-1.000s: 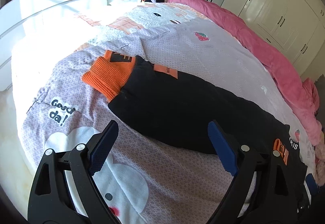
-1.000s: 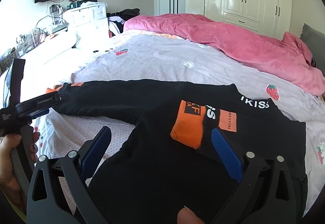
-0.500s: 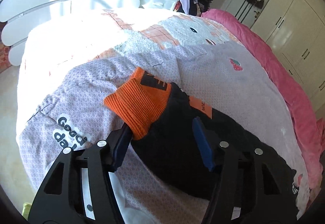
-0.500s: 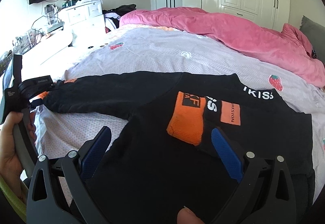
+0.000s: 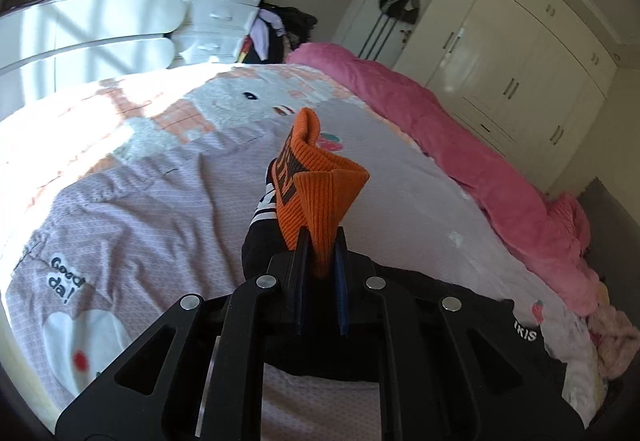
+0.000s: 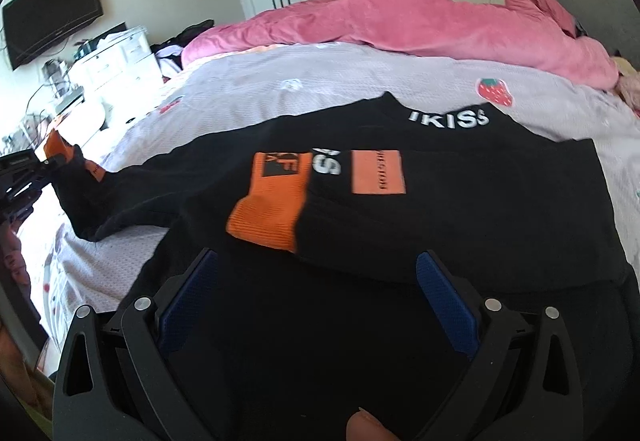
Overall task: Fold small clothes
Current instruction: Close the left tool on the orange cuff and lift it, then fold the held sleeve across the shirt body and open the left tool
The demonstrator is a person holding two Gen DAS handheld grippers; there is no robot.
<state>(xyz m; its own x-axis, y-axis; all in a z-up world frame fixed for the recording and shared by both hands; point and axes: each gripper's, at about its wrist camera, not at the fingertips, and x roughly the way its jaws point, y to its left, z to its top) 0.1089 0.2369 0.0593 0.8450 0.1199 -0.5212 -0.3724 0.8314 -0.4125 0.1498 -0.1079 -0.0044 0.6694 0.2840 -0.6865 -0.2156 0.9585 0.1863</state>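
Black top [image 6: 400,241] lies flat on bed [image 6: 320,81], near front edge. 1 sleeve already folded in, its orange cuff [image 6: 272,201] resting on chest. Other sleeve [image 6: 120,193] sticks out toward left edge of bed. Left gripper [image 5: 320,241] pinched tight on that sleeve's cuff [image 5: 316,181], lifting it clear, likely so it can swing over top. Right gripper [image 6: 320,301] hangs over hem, jaws wide apart, nothing in them, maybe ready to hold cloth down.
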